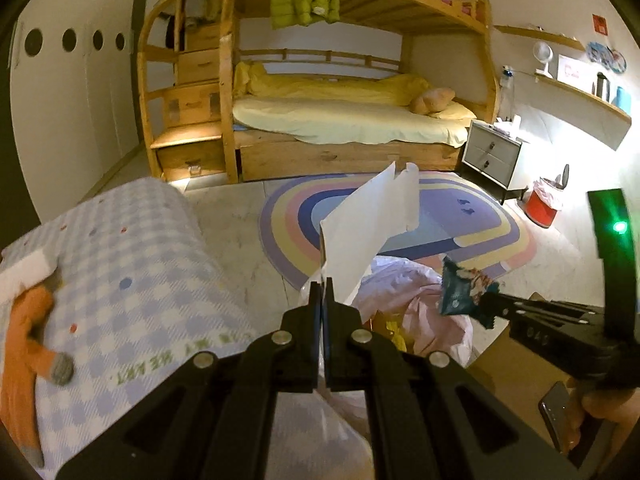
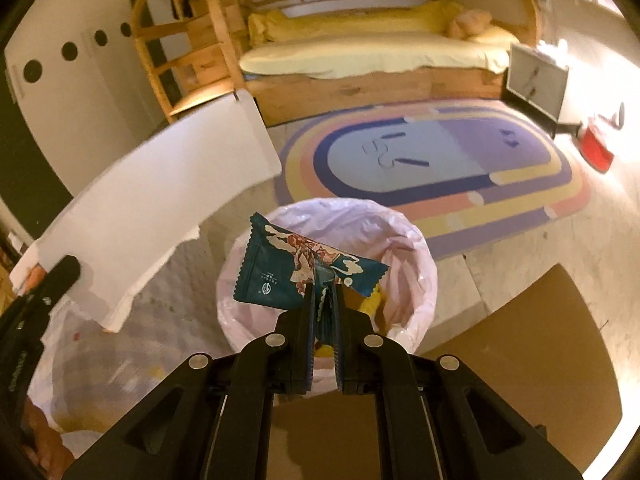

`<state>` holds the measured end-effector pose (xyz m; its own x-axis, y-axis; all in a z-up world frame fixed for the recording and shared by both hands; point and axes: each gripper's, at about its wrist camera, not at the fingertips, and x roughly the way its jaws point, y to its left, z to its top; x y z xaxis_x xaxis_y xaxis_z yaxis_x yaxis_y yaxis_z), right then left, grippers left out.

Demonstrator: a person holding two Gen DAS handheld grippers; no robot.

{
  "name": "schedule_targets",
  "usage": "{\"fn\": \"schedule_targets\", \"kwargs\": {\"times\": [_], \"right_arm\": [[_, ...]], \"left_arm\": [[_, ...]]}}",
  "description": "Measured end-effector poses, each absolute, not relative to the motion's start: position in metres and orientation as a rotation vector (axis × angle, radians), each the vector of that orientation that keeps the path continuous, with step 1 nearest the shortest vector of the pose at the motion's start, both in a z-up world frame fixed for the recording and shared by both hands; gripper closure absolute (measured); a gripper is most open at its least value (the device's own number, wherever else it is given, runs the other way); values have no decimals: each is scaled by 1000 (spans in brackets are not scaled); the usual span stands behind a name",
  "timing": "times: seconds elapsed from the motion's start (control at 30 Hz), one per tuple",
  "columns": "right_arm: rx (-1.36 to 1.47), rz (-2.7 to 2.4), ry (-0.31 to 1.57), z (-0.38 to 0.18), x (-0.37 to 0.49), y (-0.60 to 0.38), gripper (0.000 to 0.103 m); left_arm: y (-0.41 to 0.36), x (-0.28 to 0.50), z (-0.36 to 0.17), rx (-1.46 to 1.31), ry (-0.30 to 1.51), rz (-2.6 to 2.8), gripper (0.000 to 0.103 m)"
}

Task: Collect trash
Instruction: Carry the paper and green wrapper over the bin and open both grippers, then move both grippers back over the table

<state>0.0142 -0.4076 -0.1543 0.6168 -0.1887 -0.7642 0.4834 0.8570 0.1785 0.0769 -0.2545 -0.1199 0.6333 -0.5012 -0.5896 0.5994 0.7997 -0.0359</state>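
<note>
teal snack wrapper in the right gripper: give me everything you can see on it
The teal snack wrapper is a flat foil-like pouch with serrated end seams, printed with a white cloud pattern, a figure in red and tan, and a small round logo. It looks empty and creased. The right gripper is shut on its middle, holding it tilted just above the open pink-lined bin. Nothing else touches it.

Teal wrapper (image 2: pixel 280 276), white card (image 1: pixel 368 224) above pink-lined bin (image 2: pixel 360 224)
</note>
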Motion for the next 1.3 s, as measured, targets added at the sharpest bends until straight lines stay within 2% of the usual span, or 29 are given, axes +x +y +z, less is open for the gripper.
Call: {"fn": "schedule_targets", "kwargs": {"times": [0.27, 0.3, 0.33, 0.37, 0.4, 0.8, 1.13, 1.3], "right_arm": [[420, -383, 801, -162, 33, -425, 89], [424, -383, 799, -163, 36, -427, 81], [430, -381, 797, -163, 38, -429, 76], [431, -380, 797, -164, 39, -429, 65], [428, -384, 798, -164, 40, -429, 59], [426, -363, 733, -133, 25, -411, 59], [341, -200, 636, -71, 36, -322, 59], [288, -87, 630, -57, 55, -266, 59]], "left_arm": [[-277, 99, -123, 118, 638, -667, 103], [-278, 100, -123, 115, 642, -671, 100], [-280, 102, -124, 108, 648, -677, 91], [-280, 103, -125, 101, 651, -674, 84], [-279, 105, -125, 91, 652, -675, 72], [-220, 105, -87, 23, 578, -587, 65], [-133, 91, -58, 7, 532, -474, 52], [-81, 88, -54, -5, 530, -390, 50]]}}
